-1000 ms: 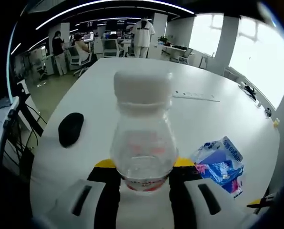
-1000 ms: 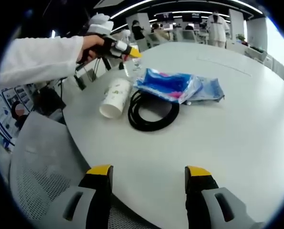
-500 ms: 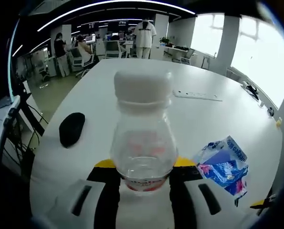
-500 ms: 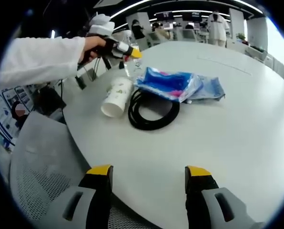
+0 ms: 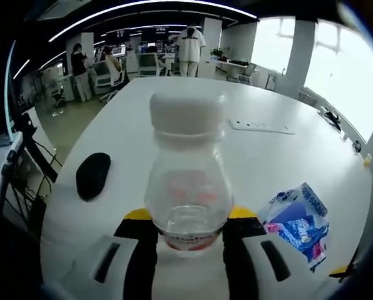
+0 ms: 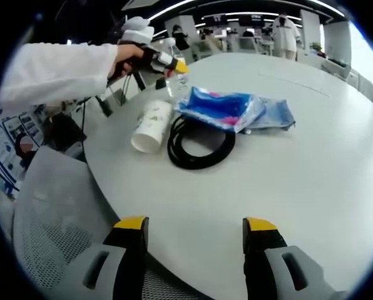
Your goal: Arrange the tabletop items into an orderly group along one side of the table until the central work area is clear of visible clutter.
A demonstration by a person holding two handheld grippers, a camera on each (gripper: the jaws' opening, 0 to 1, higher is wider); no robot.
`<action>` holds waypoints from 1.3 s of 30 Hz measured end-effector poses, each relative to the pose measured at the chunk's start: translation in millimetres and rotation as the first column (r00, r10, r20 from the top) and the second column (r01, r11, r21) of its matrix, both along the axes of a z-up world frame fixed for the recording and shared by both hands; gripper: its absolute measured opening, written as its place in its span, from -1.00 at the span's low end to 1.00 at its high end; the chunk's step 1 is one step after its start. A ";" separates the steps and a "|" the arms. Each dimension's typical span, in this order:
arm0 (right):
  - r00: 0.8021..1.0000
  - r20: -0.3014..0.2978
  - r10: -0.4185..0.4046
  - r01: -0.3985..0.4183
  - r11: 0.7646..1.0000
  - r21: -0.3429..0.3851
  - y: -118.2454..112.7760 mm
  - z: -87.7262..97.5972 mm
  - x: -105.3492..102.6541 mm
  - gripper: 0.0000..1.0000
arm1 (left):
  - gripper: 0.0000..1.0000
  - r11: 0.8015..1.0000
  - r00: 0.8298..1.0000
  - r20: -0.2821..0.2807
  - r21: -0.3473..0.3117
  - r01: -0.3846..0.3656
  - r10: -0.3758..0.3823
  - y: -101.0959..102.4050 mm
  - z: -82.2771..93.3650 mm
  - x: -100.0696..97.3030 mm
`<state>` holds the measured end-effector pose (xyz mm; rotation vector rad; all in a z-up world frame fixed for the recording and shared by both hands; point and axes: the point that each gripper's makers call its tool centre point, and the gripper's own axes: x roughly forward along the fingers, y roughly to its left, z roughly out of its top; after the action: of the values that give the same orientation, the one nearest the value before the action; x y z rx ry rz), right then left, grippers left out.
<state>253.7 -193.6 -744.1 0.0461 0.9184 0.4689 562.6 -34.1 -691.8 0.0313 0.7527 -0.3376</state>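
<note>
The bottle (image 5: 188,181) is squeezed in the left gripper (image 5: 188,226) above the table (image 5: 261,150), the right gripper (image 6: 194,232) hangs wide apart holding nothing, and the cup (image 6: 150,125), cable (image 6: 199,145) and bag (image 6: 233,111) near the table's edge look like they still need tidying.

- The bottle (image 5: 188,181) carries a red-and-white label band at its lower part and faint red print higher up; none of it can be read.
- The blue packet (image 5: 297,222) has a line of dark print along its upper edge and pink marks, too small and bent to read; seen in the right gripper view (image 6: 227,110) its print is also unreadable.
- The paper cup (image 6: 150,125) bears a faint greenish pattern with no legible words.
</note>
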 end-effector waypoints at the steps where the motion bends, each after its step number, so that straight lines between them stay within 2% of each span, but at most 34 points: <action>1: 1.000 0.000 0.000 0.000 1.000 -0.001 -0.2 -0.2 0.0 0.23 | -0.22 1.000 1.000 -0.003 0.001 -0.001 0.001 0.6 -0.3 1.4; 9: 1.000 -0.005 -0.007 0.007 1.000 0.000 -1.1 -0.9 -0.2 0.22 | -0.21 1.000 1.000 -0.004 0.005 -0.003 0.003 1.8 -1.3 4.4; 20: 1.000 -0.005 -0.001 0.001 1.000 0.007 0.9 -0.9 -1.0 0.21 | -0.20 1.000 1.000 0.002 0.018 0.001 -0.001 3.6 -6.5 -11.9; 26: 1.000 0.000 0.003 -0.003 1.000 0.006 1.7 -0.2 -0.6 0.21 | -0.20 0.999 1.000 0.001 0.042 0.015 -0.015 1.7 -8.1 -13.9; 31: 1.000 -0.001 -0.008 0.008 1.000 0.009 0.1 -0.3 -0.3 0.21 | -0.19 0.998 1.000 0.011 0.058 -0.005 0.004 1.9 -8.9 -13.0; 36: 1.000 0.001 -0.009 0.009 1.000 0.011 0.2 0.0 0.1 0.22 | -0.18 0.998 1.000 0.003 0.065 -0.019 0.019 3.5 -8.6 -16.3; 39: 1.000 0.001 -0.016 0.016 1.000 0.016 -0.2 0.2 0.6 0.25 | -0.11 0.995 0.999 -0.019 0.097 -0.025 0.027 8.5 -8.5 -21.4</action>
<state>254.3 -193.8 -743.9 0.0680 0.9127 0.4618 541.2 -25.5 -700.3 0.1089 0.7889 -0.2766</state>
